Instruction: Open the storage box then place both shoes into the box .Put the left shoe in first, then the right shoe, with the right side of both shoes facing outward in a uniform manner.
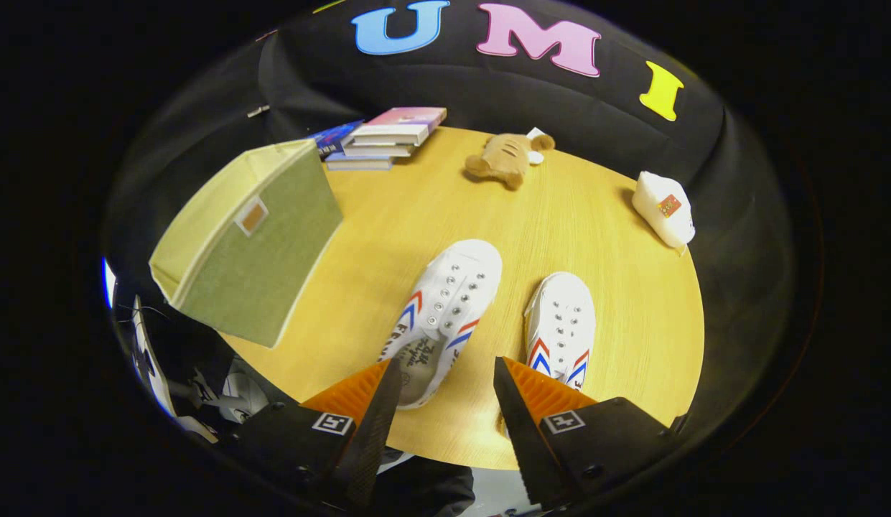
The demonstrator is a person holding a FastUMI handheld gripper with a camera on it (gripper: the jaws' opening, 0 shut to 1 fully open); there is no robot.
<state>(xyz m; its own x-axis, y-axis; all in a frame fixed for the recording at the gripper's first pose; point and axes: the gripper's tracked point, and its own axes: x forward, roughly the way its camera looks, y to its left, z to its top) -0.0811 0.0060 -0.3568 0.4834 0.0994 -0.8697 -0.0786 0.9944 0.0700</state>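
Two white canvas shoes with red and blue chevrons lie on the round wooden table (574, 215), toes pointing away. The left shoe (445, 309) has its heel between my fingers; the right shoe (560, 327) lies just ahead of my right finger. My gripper (445, 391) hovers above them, open, with nothing pressed between the fingers. The green fabric storage box (251, 244) stands to the left of the shoes at the table's edge, its lid down and a small tan tag on the top.
A stack of books (388, 136) lies beyond the box at the table's far side. A brown plush toy (508, 159) rests at the far middle. A white pouch (664, 208) sits at the far right edge.
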